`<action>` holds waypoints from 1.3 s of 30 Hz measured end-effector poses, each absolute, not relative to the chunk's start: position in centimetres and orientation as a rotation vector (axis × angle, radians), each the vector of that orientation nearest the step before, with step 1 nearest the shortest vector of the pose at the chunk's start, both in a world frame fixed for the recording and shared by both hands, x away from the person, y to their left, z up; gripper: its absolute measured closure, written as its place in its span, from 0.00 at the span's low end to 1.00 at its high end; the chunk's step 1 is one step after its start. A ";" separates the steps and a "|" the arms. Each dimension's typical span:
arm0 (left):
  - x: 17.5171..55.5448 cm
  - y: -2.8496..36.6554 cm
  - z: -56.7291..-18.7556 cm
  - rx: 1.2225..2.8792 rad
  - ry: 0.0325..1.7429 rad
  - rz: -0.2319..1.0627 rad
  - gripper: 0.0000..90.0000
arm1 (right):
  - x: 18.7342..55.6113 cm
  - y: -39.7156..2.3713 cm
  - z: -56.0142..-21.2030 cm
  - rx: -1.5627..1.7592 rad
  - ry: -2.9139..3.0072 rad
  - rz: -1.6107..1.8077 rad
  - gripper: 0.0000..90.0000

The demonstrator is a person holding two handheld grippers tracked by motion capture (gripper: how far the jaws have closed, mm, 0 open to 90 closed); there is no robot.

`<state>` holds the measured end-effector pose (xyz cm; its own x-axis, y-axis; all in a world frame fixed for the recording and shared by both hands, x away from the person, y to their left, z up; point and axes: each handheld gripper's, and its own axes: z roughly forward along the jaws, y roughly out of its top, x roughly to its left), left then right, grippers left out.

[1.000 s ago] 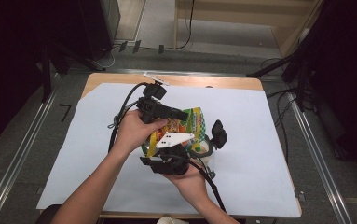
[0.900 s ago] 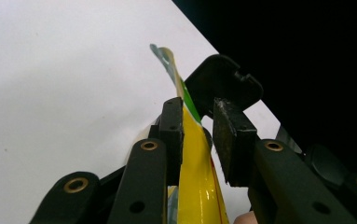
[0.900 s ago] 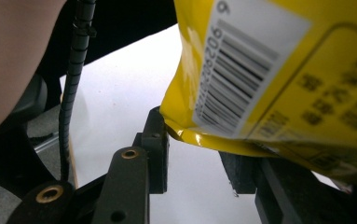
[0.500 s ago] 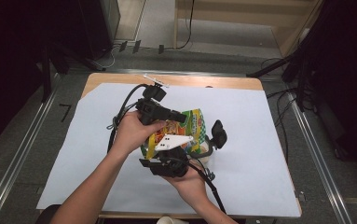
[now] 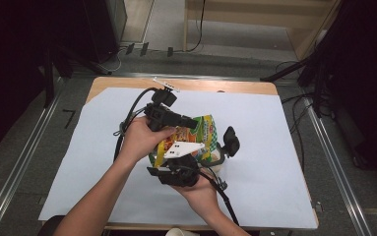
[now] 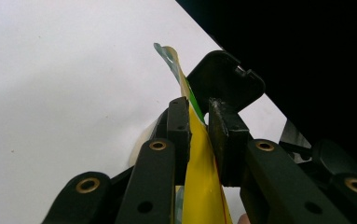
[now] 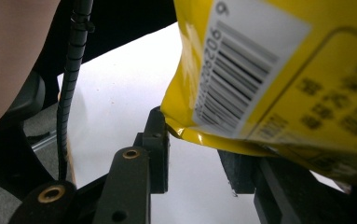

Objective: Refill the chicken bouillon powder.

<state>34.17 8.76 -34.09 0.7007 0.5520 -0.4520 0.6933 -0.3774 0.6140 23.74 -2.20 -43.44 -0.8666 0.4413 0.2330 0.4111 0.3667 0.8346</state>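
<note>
- Pinching the crinkly yellow-and-green foil snack bag [image 5: 196, 135] at its thin edge, the left gripper [image 6: 197, 122] has just closed its jaws on it.
- Bag sits mid-sheet on the white paper table cover [image 5: 274, 147].
- Right gripper [image 7: 199, 154], jaws part-open, straddles the bag's corner; it should close fully before pulling.

High view: fixed above your side of the worktop [image 5: 274, 147], facing forward and down; your forearms enter at 6 o'clock. Left gripper view: rides your left tongs [image 6: 198, 126], very close on the yellow packet [image 6: 199, 186]. Right gripper view: rides your right tongs [image 7: 195, 154], under the packet. All three share packet and white sheet [image 5: 102, 162].
</note>
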 end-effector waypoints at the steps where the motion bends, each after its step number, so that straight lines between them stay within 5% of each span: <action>1: 34.2 8.7 -34.1 2.078 0.948 -0.215 0.88 | 23.7 -2.2 -43.4 0.803 2.572 1.557 0.74; 39: 33.7 8.4 -33.8 2.095 0.936 -0.183 0.88 | 23.5 -2.3 -43.6 0.775 2.563 1.555 0.76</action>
